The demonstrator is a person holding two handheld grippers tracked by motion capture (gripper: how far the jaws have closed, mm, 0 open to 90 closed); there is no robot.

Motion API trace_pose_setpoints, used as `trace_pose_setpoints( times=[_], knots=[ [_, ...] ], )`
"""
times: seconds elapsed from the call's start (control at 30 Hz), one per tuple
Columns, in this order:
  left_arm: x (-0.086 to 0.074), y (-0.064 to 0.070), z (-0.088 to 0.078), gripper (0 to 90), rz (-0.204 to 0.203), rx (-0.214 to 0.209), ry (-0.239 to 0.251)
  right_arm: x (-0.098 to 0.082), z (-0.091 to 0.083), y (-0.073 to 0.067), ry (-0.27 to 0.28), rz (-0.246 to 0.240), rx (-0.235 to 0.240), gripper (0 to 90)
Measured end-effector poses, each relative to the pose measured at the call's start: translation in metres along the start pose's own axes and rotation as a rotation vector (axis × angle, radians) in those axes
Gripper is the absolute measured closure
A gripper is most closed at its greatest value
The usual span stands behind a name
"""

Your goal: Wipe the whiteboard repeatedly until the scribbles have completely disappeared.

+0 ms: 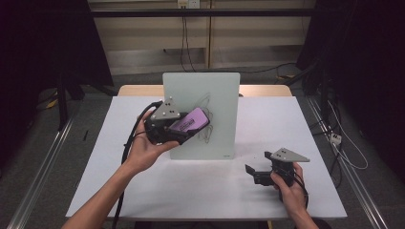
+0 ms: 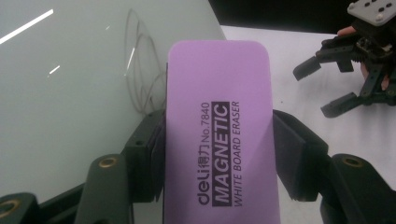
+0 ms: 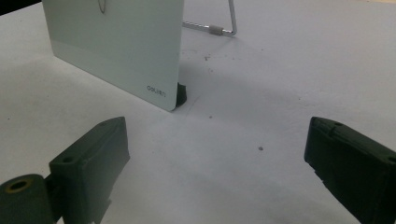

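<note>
The left gripper (image 2: 219, 154) is clamped on a purple eraser (image 2: 219, 126), held up against the face of the upright whiteboard (image 1: 210, 95) beside thin scribbles (image 2: 140, 79). The right gripper (image 1: 255, 172) rests low on the white table (image 1: 200, 186), near the board's lower right corner, with its jaws wide apart and nothing between them.

- A white table (image 1: 267, 191) carried the work surface, with small dark specks (image 3: 260, 149) on it.
- A wooden edge (image 1: 267, 90) showed behind it.
- Cables (image 1: 185, 33) hung down the back wall.
- A metal rail (image 1: 45, 162) ran along the floor at left.
</note>
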State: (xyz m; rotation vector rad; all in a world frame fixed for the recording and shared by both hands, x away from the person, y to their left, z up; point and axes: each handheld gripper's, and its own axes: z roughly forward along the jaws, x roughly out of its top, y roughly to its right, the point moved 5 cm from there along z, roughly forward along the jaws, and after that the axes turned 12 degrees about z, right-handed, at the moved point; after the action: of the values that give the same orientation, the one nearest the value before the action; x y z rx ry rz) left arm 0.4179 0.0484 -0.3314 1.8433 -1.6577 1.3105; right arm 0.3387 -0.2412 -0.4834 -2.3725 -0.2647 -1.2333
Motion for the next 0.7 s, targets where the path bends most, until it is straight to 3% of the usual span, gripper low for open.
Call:
trace_pose_setpoints(
  times=[0.43,0.7],
  knots=[
    [0.021,-0.015,0.015,41.2,0.041,0.017,0.006,0.0,0.0,0.0,-0.002,0.0,0.003,6.6],
    [0.031,-0.032,0.016,41.2,0.056,0.03,0.009,0.0,0.0,0.0,-0.001,-0.002,0.005,6.6]
  ],
)
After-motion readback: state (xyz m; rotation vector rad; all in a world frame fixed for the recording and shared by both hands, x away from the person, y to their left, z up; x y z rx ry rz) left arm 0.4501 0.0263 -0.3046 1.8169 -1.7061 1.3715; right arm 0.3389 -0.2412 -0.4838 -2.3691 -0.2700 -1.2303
